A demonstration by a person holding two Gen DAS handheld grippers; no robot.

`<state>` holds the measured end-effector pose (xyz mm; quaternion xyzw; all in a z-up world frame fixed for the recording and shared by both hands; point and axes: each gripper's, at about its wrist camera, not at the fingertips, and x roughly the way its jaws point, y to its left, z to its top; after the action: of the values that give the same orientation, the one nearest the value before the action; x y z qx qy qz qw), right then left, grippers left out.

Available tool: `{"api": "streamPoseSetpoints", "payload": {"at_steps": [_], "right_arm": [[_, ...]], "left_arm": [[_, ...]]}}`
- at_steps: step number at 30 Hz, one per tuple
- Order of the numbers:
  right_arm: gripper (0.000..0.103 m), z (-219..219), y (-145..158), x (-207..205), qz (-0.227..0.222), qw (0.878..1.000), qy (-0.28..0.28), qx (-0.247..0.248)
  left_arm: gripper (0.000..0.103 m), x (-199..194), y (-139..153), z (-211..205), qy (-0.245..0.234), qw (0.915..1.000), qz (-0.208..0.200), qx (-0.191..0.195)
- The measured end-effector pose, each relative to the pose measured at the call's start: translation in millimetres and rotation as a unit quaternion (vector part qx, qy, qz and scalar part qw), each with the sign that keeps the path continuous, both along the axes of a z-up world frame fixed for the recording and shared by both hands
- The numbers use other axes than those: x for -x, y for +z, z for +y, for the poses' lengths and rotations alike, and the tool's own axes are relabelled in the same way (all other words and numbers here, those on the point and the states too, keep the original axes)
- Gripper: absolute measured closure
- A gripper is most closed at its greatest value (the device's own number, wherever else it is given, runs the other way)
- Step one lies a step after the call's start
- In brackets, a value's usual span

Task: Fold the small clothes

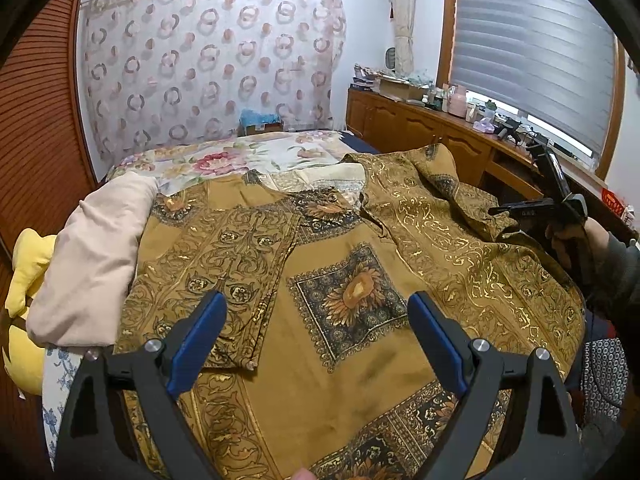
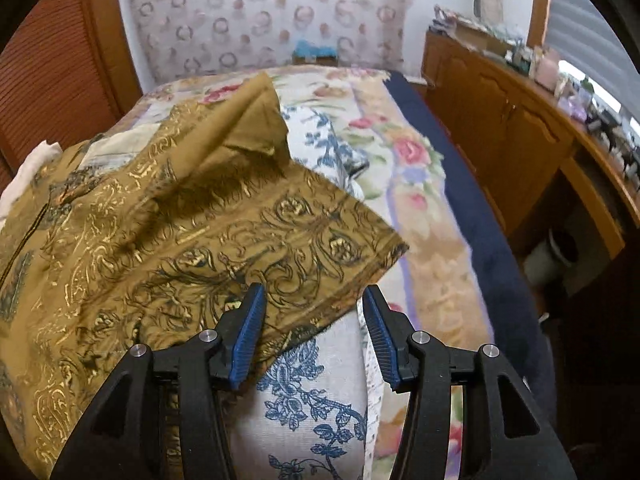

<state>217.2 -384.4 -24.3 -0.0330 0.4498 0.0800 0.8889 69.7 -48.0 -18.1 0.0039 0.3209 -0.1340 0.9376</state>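
Observation:
An ochre garment (image 1: 340, 360) with gold scrollwork and a sunflower panel lies spread on the bed; one sleeve is folded over its left part. My left gripper (image 1: 318, 312) hovers over its middle, blue pads wide apart and nothing between them. At the right edge of the left wrist view a hand holds my right gripper (image 1: 508, 212) by the rumpled right side. In the right wrist view the garment (image 2: 180, 240) is folded leftward, with a peaked corner raised. My right gripper (image 2: 314, 312) is open, and the cloth's hem lies between the jaws, untouched by the pads (image 2: 250, 324).
A beige cushion (image 1: 92, 256) and a yellow plush (image 1: 24, 280) lie left of the garment. Beneath it are a floral bedspread (image 1: 240, 156) and a white cloth with blue flowers (image 2: 312, 392). A cluttered wooden cabinet (image 1: 420, 124) runs along the right past the navy mattress edge (image 2: 460, 184).

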Motion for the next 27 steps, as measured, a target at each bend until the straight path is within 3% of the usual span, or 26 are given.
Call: {"api": "streamPoseSetpoints", "payload": {"at_steps": [5,9,11,12,13,15,20,27], "right_arm": [[0.052,-3.5,-1.6,-1.9,-0.003,1.000,0.011,-0.018],[0.061,-0.8,-1.2,-3.2,-0.012,1.000,0.019,-0.007],[0.072,1.2,0.1,-2.0,-0.022,1.000,0.020,0.009],[0.087,2.9,0.4,-1.8,-0.027,0.999,0.021,0.020],[0.094,4.1,0.9,-1.6,-0.030,0.999,0.025,0.027],[0.099,7.8,0.9,-1.8,-0.031,0.998,0.035,0.033],[0.101,15.6,19.4,0.8,-0.064,0.996,0.047,0.028],[0.101,65.0,81.0,5.8,-0.127,0.986,0.112,0.001]], "left_arm": [[0.011,-0.4,-1.0,-1.3,-0.001,1.0000,0.002,-0.003],[0.011,-0.4,-2.0,-1.3,0.001,1.0000,0.002,-0.001],[0.011,-0.3,-2.5,-1.3,0.001,1.0000,0.003,-0.001],[0.011,-0.1,-3.3,-1.1,0.002,1.0000,0.004,-0.001],[0.011,-0.1,-3.7,-1.1,0.002,1.0000,0.004,0.000],[0.011,0.0,-4.2,-0.2,0.003,1.0000,0.005,0.001],[0.011,-0.2,-4.9,2.7,0.005,1.0000,0.004,0.000],[0.011,3.5,-2.8,14.3,0.019,0.9998,0.000,0.006]]}}
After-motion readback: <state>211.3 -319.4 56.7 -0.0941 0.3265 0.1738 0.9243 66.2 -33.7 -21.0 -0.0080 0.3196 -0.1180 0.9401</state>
